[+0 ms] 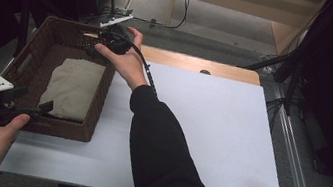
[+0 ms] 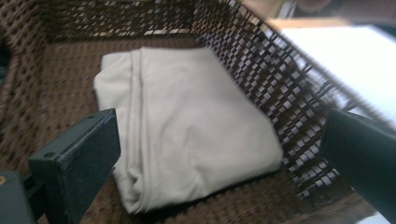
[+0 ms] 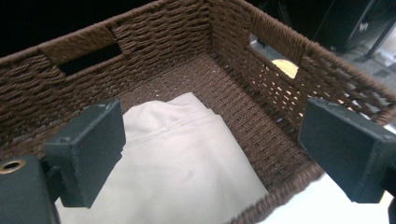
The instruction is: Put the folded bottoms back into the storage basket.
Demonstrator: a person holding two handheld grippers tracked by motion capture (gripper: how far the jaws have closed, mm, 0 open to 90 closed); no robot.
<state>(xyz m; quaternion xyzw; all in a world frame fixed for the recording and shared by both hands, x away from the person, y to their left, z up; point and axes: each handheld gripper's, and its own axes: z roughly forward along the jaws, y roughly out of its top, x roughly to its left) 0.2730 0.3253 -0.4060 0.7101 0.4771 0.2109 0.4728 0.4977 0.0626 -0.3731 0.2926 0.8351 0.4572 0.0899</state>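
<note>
Folded cloth set down in the basket, both grippers let go.

The beige cloth (image 1: pixel 73 87) lies flat inside the brown wicker basket (image 1: pixel 101 101) on the table (image 1: pixel 209 130); left hand-held gripper (image 1: pixel 46 106) and right hand-held gripper (image 1: pixel 95 44) gape empty, so best lift straight up, clear of the rim.

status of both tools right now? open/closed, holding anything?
Left tool: open, holding nothing, above the folded cloth in the basket.
Right tool: open, holding nothing, over the same basket.
</note>
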